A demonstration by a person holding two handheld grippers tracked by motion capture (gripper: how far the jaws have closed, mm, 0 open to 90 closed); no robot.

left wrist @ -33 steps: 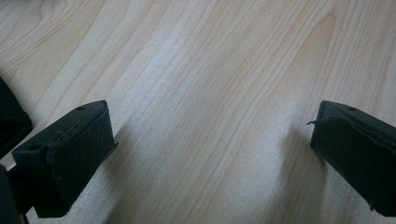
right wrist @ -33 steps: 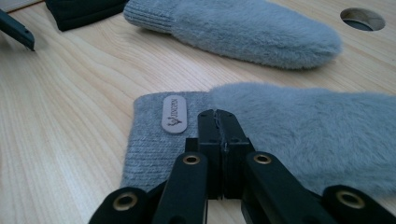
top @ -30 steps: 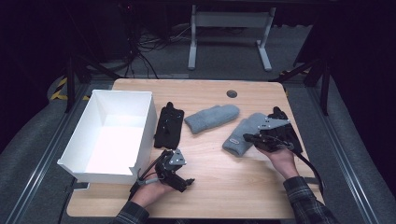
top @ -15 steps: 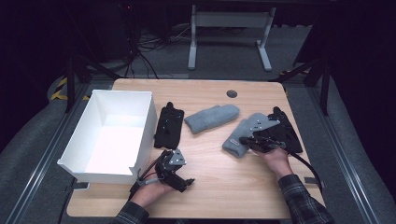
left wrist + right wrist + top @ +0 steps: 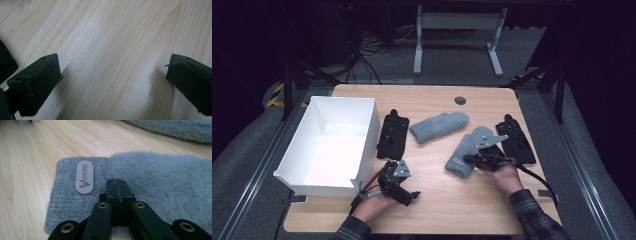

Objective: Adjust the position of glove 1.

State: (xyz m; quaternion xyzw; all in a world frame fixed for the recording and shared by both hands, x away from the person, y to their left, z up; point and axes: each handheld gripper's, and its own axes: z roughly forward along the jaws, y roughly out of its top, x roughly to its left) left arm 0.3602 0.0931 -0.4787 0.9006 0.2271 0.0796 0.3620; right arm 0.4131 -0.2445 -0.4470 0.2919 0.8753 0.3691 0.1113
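Beside the white box (image 5: 362,107), to its right on the wooden surface (image 5: 437,200), lies a grey fuzzy mitten (image 5: 464,152). Right gripper (image 5: 472,160) rests over its knit cuff, jaws together. Left gripper (image 5: 409,196), near the box's front corner, has jaws apart.

Wooden table (image 5: 432,205) (dark room beyond)

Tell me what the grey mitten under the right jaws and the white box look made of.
Grey mitten: soft plush, fur-like pile on the body, with a ribbed knit cuff carrying a small tan patch, possibly leatherette. White box: thin, flat matte walls with sharp folded edges, probably cardboard or foam board.
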